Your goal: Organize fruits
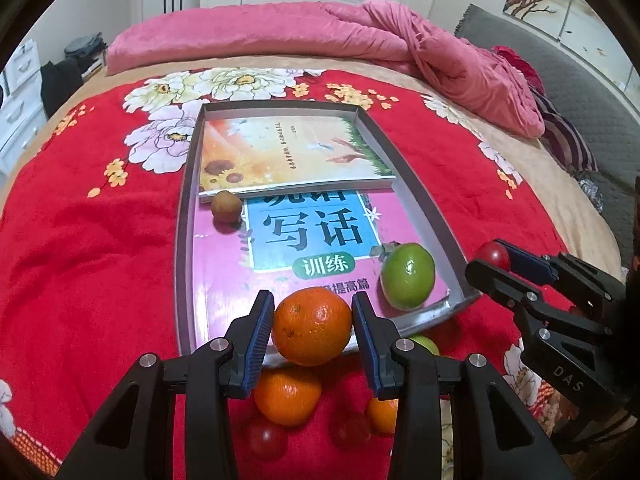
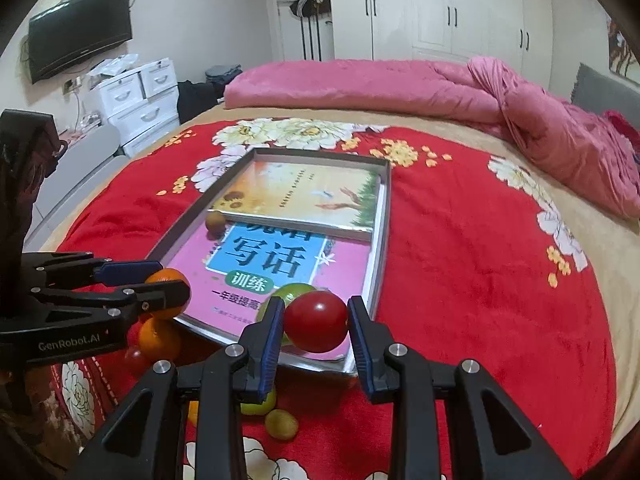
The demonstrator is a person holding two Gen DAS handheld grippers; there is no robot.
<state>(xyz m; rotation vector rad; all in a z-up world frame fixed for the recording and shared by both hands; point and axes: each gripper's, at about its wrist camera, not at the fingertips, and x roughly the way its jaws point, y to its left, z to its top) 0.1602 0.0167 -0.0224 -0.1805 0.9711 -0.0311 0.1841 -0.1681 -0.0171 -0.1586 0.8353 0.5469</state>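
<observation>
My left gripper [image 1: 313,326] is shut on an orange [image 1: 313,326], held over the near edge of a shallow grey tray [image 1: 182,216] on the bed. My right gripper [image 2: 316,322] is shut on a red tomato [image 2: 316,322] above the tray's near right corner; the left wrist view shows the right gripper [image 1: 494,258] at the right. In the tray lie a green fruit [image 1: 408,275] and a small brown fruit [image 1: 226,207] on two books. Loose on the red blanket below are another orange [image 1: 287,398], red tomatoes [image 1: 266,440] and a small green fruit [image 2: 281,424].
The tray [image 2: 386,216] sits mid-bed on a red flowered blanket [image 1: 80,240]. A pink quilt [image 1: 280,36] is bunched along the far side. White drawers [image 2: 136,100] and a wall TV [image 2: 80,32] stand to the left of the bed.
</observation>
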